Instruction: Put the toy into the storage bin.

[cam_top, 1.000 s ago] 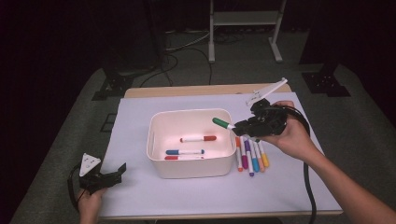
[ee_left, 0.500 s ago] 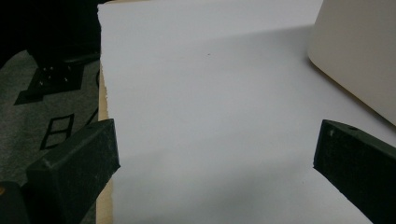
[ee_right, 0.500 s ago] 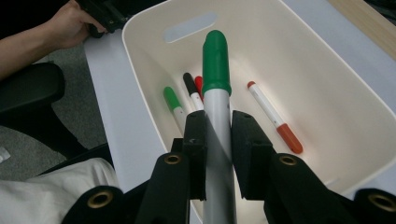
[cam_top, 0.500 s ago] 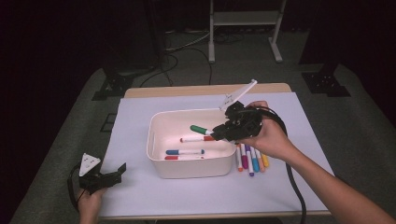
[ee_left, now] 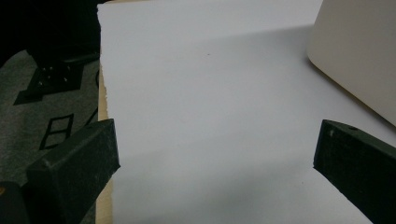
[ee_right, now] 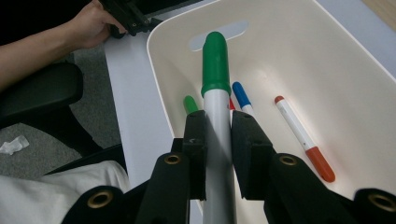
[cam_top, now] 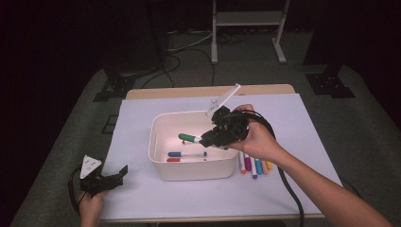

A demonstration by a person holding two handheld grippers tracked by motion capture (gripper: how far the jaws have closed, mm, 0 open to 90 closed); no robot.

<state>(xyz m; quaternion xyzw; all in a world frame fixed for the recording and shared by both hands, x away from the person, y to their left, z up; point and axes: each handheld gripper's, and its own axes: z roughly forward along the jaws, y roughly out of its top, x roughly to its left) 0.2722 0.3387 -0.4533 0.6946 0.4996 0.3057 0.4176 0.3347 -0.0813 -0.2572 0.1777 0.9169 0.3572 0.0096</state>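
Over the cream plastic bin (cam_top: 194, 168), the right gripper (cam_top: 206, 141), clamping the green-capped white marker (ee_right: 215, 84), should lower before releasing beside the markers lying inside, while the left gripper (cam_top: 112, 179) rests wide open at the near left.

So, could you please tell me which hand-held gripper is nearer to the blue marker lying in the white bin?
The right hand-held gripper: it hangs over the white bin, just above the blue marker. The left hand-held gripper sits outside the bin, near the table's front left corner.
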